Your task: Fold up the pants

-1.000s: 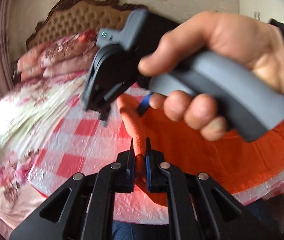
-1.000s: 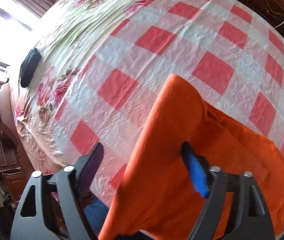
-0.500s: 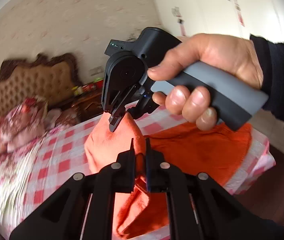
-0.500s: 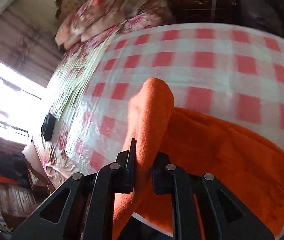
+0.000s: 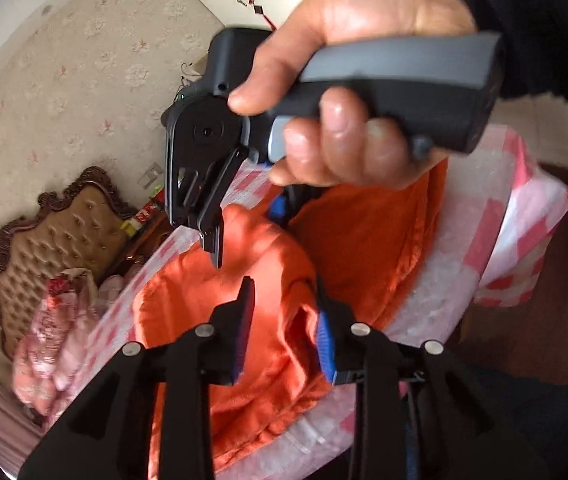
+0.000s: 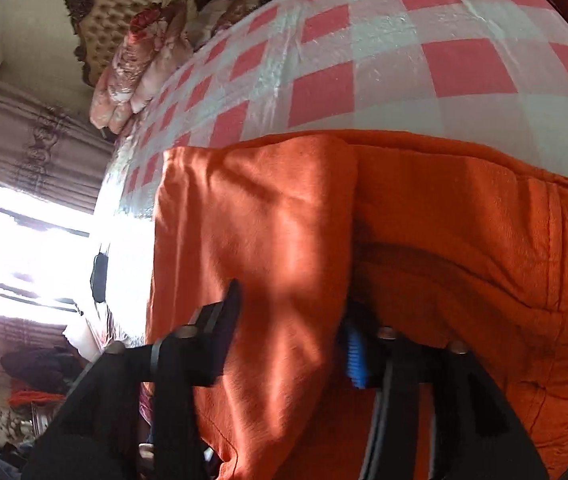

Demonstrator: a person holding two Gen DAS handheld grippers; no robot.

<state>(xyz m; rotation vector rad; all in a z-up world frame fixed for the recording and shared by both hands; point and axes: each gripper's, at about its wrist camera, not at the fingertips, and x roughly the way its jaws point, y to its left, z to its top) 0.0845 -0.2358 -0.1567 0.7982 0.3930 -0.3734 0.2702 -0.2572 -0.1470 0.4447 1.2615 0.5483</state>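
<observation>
2 tools, both spread wide, gripping nothing: left tool (image 5: 284, 320) straddling a raised fold of the orange pants (image 5: 268, 280), right tool (image 6: 291, 332) likewise astride a folded layer. Pants lying doubled over on the red-and-white checked bed cover (image 6: 383, 60). Farther off, floral pillows (image 6: 144, 52) against a tufted headboard (image 5: 60, 236).

Pants (image 6: 443, 220) lie on the bed (image 6: 363, 52) — pillows (image 6: 144, 52) behind.

Bedroom: tufted headboard (image 6: 124, 0), curtained window (image 6: 24, 248)
</observation>
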